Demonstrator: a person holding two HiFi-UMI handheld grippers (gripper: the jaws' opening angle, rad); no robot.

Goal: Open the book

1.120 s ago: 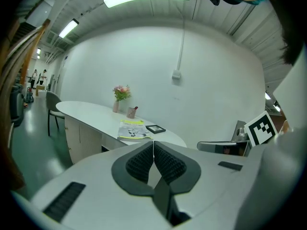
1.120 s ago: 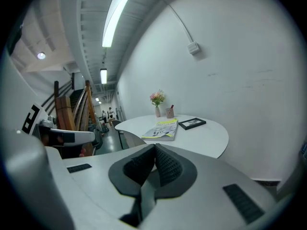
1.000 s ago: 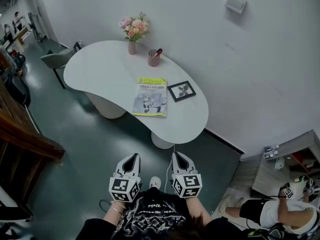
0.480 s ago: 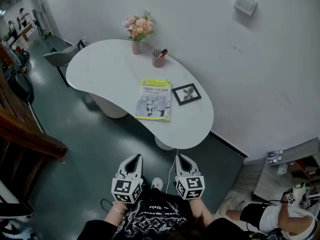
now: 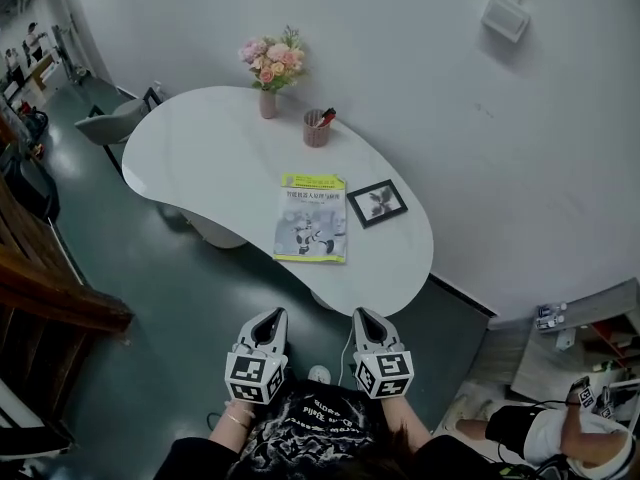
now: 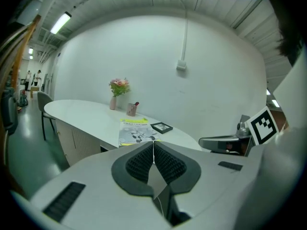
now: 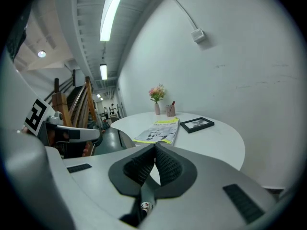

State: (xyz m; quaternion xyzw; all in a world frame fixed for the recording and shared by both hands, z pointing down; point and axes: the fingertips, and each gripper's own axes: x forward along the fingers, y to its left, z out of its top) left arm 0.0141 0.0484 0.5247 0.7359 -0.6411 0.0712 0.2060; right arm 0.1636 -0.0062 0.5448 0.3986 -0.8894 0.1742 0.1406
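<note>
Two items in hand: left gripper [image 5: 269, 316] and right gripper [image 5: 362, 315], both clenched on nothing, well short of the table [image 5: 200, 138]. One book [image 5: 312, 218], closed, lies flat beside a picture frame [image 5: 377, 203]. Task apparently unstarted: approach and opening remain.

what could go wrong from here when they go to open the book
1. The thin yellow-and-white book lies flat with its near edge close to the white table's rim; a push might slide it off.
2. The left gripper and right gripper both have jaws together, so they may shove the cover rather than catch it.
3. The black picture frame lies close beside the book's right edge and could get knocked.
</note>
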